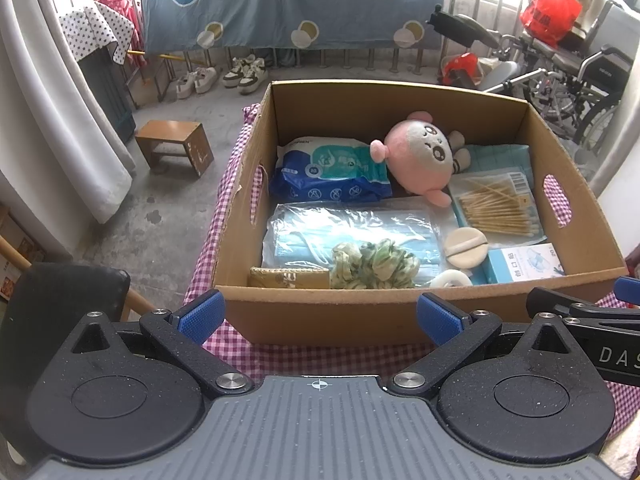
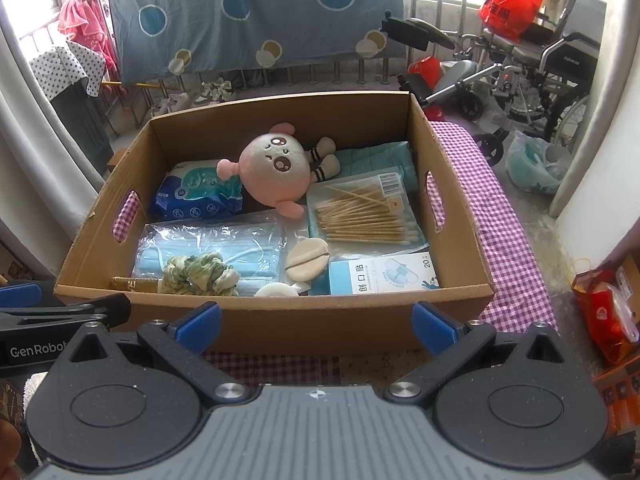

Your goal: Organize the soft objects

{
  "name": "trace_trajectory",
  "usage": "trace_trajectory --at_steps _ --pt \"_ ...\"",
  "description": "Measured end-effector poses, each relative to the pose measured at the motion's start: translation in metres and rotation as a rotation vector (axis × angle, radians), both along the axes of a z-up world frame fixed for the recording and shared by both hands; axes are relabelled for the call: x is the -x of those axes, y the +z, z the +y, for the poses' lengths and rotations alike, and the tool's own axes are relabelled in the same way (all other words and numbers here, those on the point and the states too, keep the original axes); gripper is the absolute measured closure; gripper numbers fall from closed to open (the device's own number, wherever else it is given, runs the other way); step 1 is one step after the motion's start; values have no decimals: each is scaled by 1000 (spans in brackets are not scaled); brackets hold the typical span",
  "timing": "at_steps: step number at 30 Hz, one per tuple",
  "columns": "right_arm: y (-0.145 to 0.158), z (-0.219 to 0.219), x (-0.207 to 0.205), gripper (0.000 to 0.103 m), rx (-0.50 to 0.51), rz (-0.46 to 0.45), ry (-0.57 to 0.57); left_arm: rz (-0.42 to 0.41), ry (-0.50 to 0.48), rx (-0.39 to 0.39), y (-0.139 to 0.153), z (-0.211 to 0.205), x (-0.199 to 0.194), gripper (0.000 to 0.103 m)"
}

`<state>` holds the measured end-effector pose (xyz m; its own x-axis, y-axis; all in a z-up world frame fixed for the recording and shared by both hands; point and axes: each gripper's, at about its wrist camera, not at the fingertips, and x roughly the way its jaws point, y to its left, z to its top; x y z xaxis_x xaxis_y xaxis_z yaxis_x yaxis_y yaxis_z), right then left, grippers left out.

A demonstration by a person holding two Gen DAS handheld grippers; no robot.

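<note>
Your left gripper (image 1: 318, 316) and right gripper (image 2: 316, 326) hover just short of the cardboard box (image 1: 320, 312), fingers spread wide, holding nothing. Left to right along the box's near wall: tan packet (image 1: 289, 277), green scrunchie (image 1: 374, 266), tape roll (image 1: 452, 279). Scrunchie lies straight ahead, long axis crosswise; your left gripper looks nearer. Pink plush (image 1: 420, 156) rests toward the far wall.

Black grippers (image 1: 319, 316), blue ribbed pads (image 1: 200, 316)

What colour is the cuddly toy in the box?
The plush toy is pink with a pale grey-white face and dark eyes; it shows best in the right wrist view.
</note>
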<state>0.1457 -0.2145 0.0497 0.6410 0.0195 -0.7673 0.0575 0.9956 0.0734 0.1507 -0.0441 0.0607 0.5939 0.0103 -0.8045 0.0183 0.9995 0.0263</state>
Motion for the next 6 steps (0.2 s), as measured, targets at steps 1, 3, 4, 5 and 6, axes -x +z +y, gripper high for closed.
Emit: trace_trajectory --at_steps 1,3,4,5,6 --pt "0 0 0 0 -1 0 0 0 0 -1 0 0 0 1" --pt "0 0 0 0 -3 1 -1 1 2 0 0 0 0 1" --pt "-1 -1 0 0 -4 1 -1 1 1 -1 0 0 0 1" --pt "-1 -1 0 0 -5 2 -1 0 2 -2 0 0 1 1" --pt "-1 -1 0 0 -5 2 -1 -2 1 -4 0 0 1 1"
